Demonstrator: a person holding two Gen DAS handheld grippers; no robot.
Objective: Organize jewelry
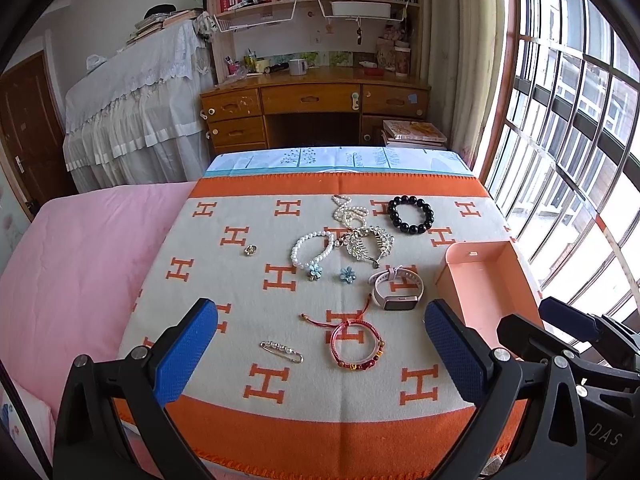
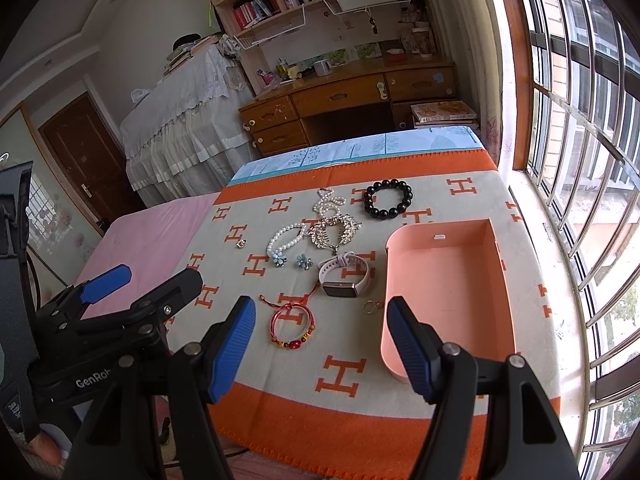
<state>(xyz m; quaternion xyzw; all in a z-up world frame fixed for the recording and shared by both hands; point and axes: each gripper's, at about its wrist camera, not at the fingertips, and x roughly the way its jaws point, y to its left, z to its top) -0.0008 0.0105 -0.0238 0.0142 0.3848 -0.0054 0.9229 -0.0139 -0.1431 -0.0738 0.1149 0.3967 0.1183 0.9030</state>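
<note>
Hidden: the safety pin (image 1: 282, 352) with its small beads showed only in the left wrist view; in the right wrist view the left gripper's body covered that spot.
Hard to make out: a small ring-like thing (image 2: 371, 306) just beside the tray's left wall, perhaps a hoop earring, appeared only in the right wrist view.
Left gripper (image 1: 320, 354): its blue ribbed pads stood wide apart, holding nothing, above the blanket's (image 1: 240, 292) near part.
Stud (image 1: 250, 250): small, glinting, alone at the left.
Pearl bracelet (image 1: 310, 250): round white beads, touching a blue flower clip (image 1: 315, 271); a second flower (image 1: 347, 275) lay just beside.
Cord bracelet (image 1: 356, 344): red woven loop with gold beads, between the left gripper's pads in view.
Comb (image 1: 366, 246): silvery, leaf-shaped, over a pearl strand (image 1: 348, 212).
Watch (image 1: 396, 290): pale pink strap, dark face.
Black beads (image 1: 411, 215): glossy, farthest back.
Right gripper (image 2: 320, 344): spread wide, empty.
Tray (image 2: 444, 288): pink, smooth, rounded near end, nothing inside; partly cut off in the left view.
</note>
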